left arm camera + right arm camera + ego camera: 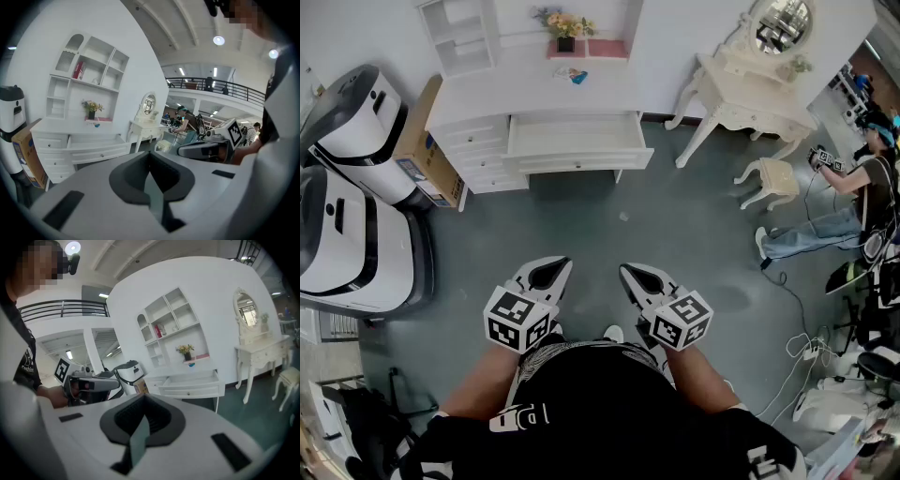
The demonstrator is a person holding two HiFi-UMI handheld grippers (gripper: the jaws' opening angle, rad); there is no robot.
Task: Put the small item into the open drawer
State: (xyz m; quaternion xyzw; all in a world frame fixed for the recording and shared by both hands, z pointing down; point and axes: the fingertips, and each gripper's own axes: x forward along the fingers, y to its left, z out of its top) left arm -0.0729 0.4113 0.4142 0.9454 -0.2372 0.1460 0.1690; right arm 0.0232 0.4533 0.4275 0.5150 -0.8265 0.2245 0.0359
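Note:
A white desk (pixel 534 94) stands against the far wall, and its wide drawer (pixel 572 134) is pulled open. On the desk top lies a small blue item (pixel 574 76), in front of a flower pot (pixel 565 28). I hold both grippers close to my body, far from the desk. My left gripper (pixel 558 265) is shut with nothing in it. Beside it, my right gripper (pixel 630 271) is also shut and empty. The left gripper view shows the drawer (pixel 101 147) and the item (pixel 96 124) beyond the closed jaws (pixel 150 157). The right gripper view shows the same drawer (pixel 190 380) and item (pixel 191 363).
Two large white machines (pixel 352 122) (pixel 356 244) and a cardboard box (pixel 427 141) stand to the desk's left. To its right are a dressing table with a mirror (pixel 750 98) and a stool (pixel 773 178). Another person (pixel 853 202) and cables (pixel 806 356) are at far right.

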